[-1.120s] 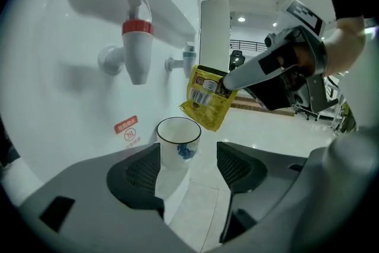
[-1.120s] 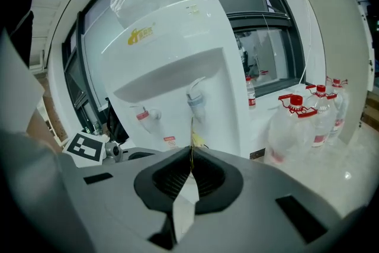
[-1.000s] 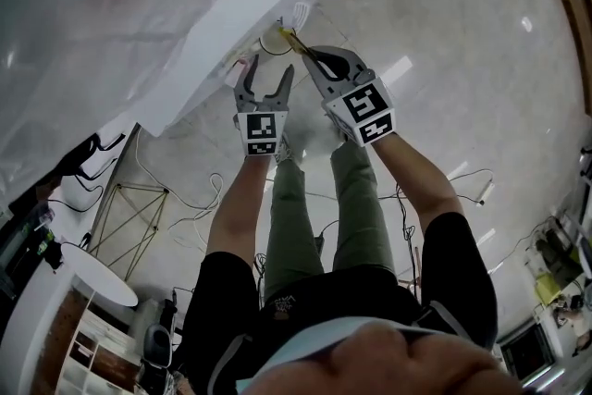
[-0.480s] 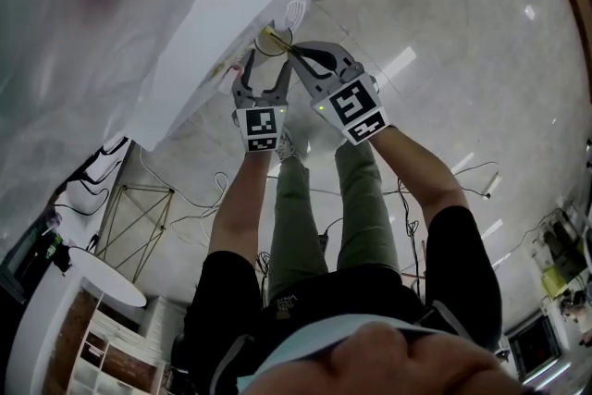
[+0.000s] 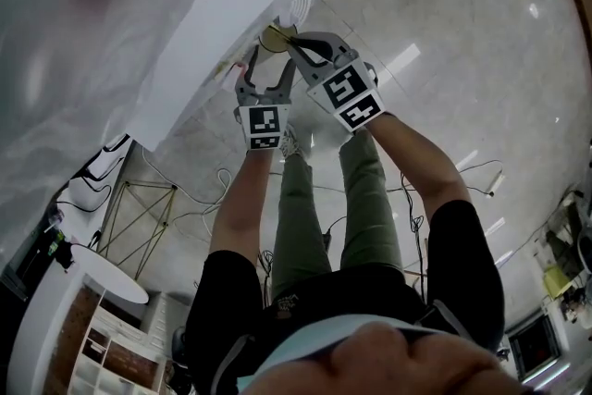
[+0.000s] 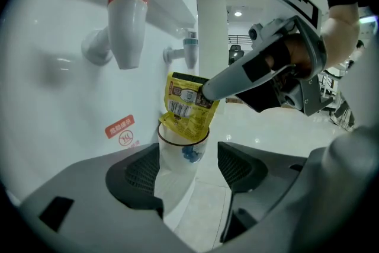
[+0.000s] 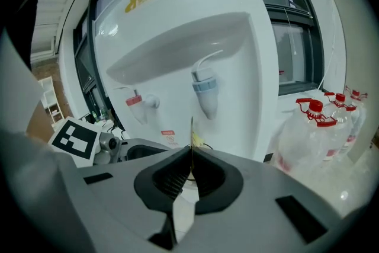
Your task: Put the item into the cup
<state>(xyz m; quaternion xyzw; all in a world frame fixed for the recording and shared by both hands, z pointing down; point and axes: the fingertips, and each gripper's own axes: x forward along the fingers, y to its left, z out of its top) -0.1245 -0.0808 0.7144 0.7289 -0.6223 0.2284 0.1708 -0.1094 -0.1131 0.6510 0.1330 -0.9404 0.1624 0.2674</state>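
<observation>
Since a second ago the right tool (image 5: 294, 42) has shifted slightly towards the small white cup (image 6: 180, 148) under the white water dispenser's (image 6: 71, 98) tap, pinched shut on a yellow printed sachet (image 6: 188, 105) whose lower end dips into the cup's mouth, while the left tool (image 5: 269, 60) holds its jaws parted, the cup just ahead between them.

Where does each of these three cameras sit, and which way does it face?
Head view: on the person's head, facing steeply down; shows arms, legs, left hand-held gripper and right hand-held gripper at the dispenser.
Left gripper view: rides the left hand-held gripper, facing the cup; its own jaws stand apart.
Right gripper view: rides the right hand-held gripper, facing the dispenser; its own jaws pinch the packet.
Shared: both gripper views show the taps and packet.
</observation>
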